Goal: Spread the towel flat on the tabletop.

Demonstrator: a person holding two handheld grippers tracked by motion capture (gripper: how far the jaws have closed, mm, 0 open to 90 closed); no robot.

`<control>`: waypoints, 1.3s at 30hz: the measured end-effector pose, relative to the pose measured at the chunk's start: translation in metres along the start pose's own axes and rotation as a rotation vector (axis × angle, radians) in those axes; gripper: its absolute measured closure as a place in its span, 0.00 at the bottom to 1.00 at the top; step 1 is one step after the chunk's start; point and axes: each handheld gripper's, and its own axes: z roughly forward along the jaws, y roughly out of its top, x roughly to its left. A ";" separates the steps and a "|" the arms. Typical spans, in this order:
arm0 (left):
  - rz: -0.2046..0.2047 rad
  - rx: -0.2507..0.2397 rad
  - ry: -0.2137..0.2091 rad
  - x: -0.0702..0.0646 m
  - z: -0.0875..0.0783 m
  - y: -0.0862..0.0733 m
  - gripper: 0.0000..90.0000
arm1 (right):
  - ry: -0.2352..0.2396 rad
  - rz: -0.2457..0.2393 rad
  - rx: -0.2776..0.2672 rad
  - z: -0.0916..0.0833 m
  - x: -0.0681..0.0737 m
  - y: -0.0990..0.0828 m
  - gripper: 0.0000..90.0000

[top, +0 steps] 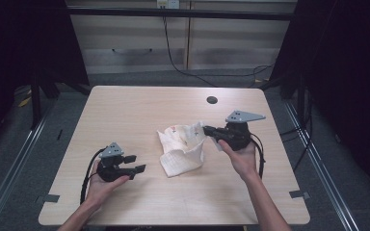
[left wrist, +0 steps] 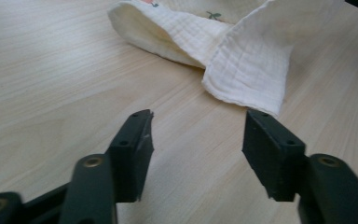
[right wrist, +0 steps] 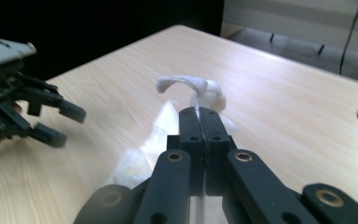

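Muslin cloth (top: 183, 149) lies crumpled right of the desk's (top: 125, 106) centre, one corner lifted. My right gripper (top: 206, 130) is clamped on that corner. My left gripper (top: 136, 163) waits near the front left, jaws apart, holding nothing.

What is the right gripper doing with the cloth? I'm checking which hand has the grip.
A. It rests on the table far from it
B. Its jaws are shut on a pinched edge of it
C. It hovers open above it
B: in the right gripper view, the right gripper has its jaws closed together with a fold of the cloth pinched between them.
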 end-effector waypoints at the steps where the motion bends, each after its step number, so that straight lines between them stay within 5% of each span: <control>1: 0.004 0.004 0.003 0.000 0.000 0.001 0.51 | -0.006 0.009 0.007 -0.001 -0.003 -0.006 0.99; 14: -0.017 -0.010 -0.005 0.000 0.009 0.007 0.50 | -0.095 0.098 0.087 -0.029 -0.031 -0.072 0.99; 19: 0.046 -0.006 -0.028 -0.007 0.025 0.018 0.57 | -0.089 0.088 0.120 -0.027 -0.029 -0.077 0.99; 24: 0.042 0.002 -0.079 -0.012 0.047 0.027 0.57 | -0.080 0.089 0.113 -0.023 -0.027 -0.078 0.99; 28: -0.012 0.004 -0.088 -0.010 0.068 0.023 0.54 | -0.072 0.089 0.111 -0.020 -0.026 -0.078 0.99; 30: 0.013 0.020 -0.078 -0.012 0.071 0.023 0.55 | -0.073 0.090 0.107 -0.021 -0.026 -0.078 0.99; 33: 0.024 0.023 -0.093 -0.016 0.075 0.022 0.62 | -0.074 0.097 0.103 -0.022 -0.026 -0.078 0.99; 36: 0.058 0.038 -0.083 -0.019 0.075 0.022 0.85 | -0.072 0.097 0.102 -0.021 -0.026 -0.078 0.99; 39: 0.046 0.017 -0.093 -0.018 0.072 0.023 0.97 | -0.069 0.092 0.108 -0.020 -0.024 -0.079 0.99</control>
